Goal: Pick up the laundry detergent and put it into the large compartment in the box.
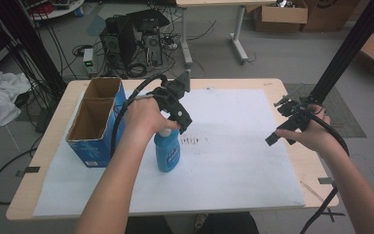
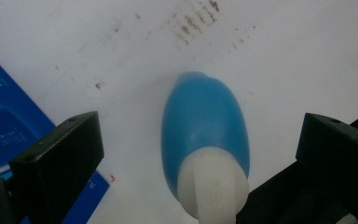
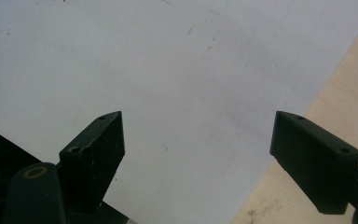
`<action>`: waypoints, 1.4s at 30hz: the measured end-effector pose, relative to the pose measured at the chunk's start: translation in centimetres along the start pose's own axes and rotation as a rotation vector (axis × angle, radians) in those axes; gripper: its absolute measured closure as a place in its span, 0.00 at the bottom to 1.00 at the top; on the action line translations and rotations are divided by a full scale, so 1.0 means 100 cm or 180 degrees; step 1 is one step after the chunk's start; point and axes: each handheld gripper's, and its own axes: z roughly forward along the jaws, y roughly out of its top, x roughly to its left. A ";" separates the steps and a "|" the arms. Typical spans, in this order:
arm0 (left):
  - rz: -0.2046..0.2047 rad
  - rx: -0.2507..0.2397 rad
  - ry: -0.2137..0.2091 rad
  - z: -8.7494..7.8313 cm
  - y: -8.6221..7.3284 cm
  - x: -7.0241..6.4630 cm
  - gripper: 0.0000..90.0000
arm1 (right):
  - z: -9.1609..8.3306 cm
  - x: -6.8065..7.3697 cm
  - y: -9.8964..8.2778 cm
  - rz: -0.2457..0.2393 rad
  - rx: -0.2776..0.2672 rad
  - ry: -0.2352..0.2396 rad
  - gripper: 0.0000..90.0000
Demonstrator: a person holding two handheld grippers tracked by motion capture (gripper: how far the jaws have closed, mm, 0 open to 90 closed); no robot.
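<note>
A blue bottle (image 1: 168, 152) with a white cap stands upright on the white sheet (image 1: 233, 146), left of the table's middle. My left gripper (image 1: 177, 124) hangs right over its top, pointing down. In the left gripper view the bottle (image 2: 205, 121) rises between the two black jaws, which stand wide apart and touch neither side of it, so the left gripper (image 2: 200, 140) is open. My right gripper (image 1: 277, 123) hovers near the sheet's right edge. It is open too, and the right gripper (image 3: 198, 140) has just bare sheet between its jaws.
A tall blue cardboard box (image 1: 95, 122) with two open-topped compartments stands at the table's left, close beside the bottle; its side (image 2: 0, 126) shows by the left jaw. The wooden table edge (image 3: 335, 84) runs just right of the right gripper. Cables, computers and boxes lie on the floor beyond.
</note>
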 end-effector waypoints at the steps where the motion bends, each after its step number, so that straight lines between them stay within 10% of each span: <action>1: 0.0012 0.0030 -0.0013 0.002 -0.001 0.000 0.01 | 0.000 0.000 0.000 -0.0009 0.0000 0.0002 0.20; 42: 0.0009 0.0268 0.0115 0.044 -0.014 -0.009 0.02 | 0.002 0.001 -0.001 -0.0046 -0.0017 0.0003 0.20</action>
